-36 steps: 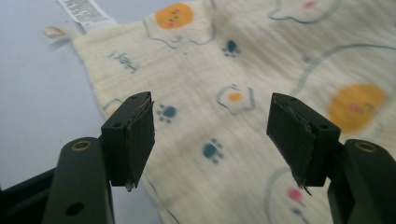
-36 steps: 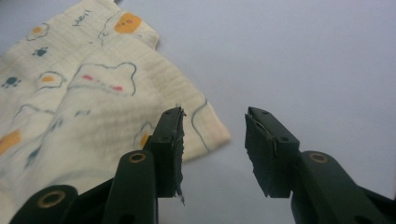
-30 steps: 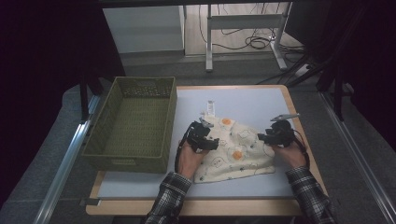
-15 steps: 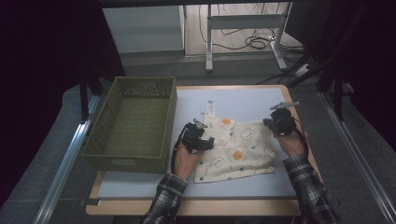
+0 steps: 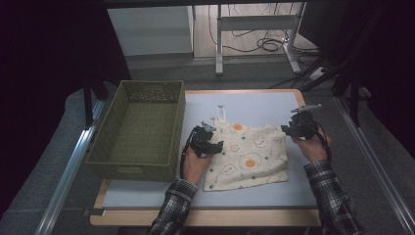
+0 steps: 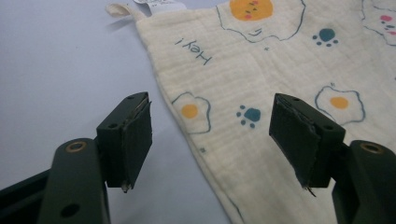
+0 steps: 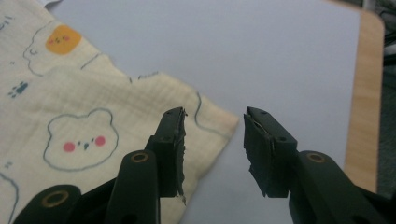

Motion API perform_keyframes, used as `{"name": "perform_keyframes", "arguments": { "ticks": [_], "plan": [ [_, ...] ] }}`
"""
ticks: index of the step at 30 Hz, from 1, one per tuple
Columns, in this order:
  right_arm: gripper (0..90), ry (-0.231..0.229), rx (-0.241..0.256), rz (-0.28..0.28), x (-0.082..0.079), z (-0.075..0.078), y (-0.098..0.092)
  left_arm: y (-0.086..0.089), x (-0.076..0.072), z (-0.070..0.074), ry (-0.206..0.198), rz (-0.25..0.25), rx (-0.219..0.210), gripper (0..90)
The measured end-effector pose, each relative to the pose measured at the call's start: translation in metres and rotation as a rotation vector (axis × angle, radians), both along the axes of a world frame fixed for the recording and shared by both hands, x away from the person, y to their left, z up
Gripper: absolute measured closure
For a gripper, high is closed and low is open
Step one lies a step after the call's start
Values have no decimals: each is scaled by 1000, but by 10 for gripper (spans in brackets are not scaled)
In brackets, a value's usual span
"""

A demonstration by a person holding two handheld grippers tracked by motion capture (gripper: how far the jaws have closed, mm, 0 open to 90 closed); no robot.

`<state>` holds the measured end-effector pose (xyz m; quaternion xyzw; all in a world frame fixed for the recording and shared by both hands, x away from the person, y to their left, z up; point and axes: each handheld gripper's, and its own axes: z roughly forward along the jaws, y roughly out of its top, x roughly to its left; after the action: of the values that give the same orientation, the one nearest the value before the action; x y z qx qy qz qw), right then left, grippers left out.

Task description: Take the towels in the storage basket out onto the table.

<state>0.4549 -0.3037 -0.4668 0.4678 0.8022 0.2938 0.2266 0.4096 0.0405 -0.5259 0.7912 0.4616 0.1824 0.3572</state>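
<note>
Cloth (image 5: 247, 154) lies spread flat on the tabletop (image 5: 254, 105); left tool (image 5: 209, 138) and right tool (image 5: 289, 128) both gape wide (nothing held). Folding and binning in the basket (image 5: 139, 129) at nine o'clock likely remain.

cloth (image 6: 261, 84): cut by frame edges | label (image 5: 221, 108): print unreadable

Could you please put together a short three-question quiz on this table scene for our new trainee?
1. True or false: the left hand-held gripper has its jaws shut on the cloth.
2. Which corner of the cloth lies between the jaws of the right hand-held gripper: A) a corner with a loop, B) a plain corner, C) a knotted corner?
3. What stands on the table to the left of the cloth?

Key
1. False: its jaws stand wide apart over the cloth's edge.
2. B.
3. A green basket, with nothing to be seen inside.
</note>
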Motion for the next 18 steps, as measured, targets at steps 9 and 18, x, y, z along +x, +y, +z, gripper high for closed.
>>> {"name": "perform_keyframes", "arguments": {
  "ticks": [9,18],
  "plan": [
    [590,54,46,34,-23,-24,-3,-1,-4,-3,-13,7,-16,356],
    [672,80,63,68,-85,-16,-27,0,-18,-1,-8,-30,-28,304]
  ]
}}
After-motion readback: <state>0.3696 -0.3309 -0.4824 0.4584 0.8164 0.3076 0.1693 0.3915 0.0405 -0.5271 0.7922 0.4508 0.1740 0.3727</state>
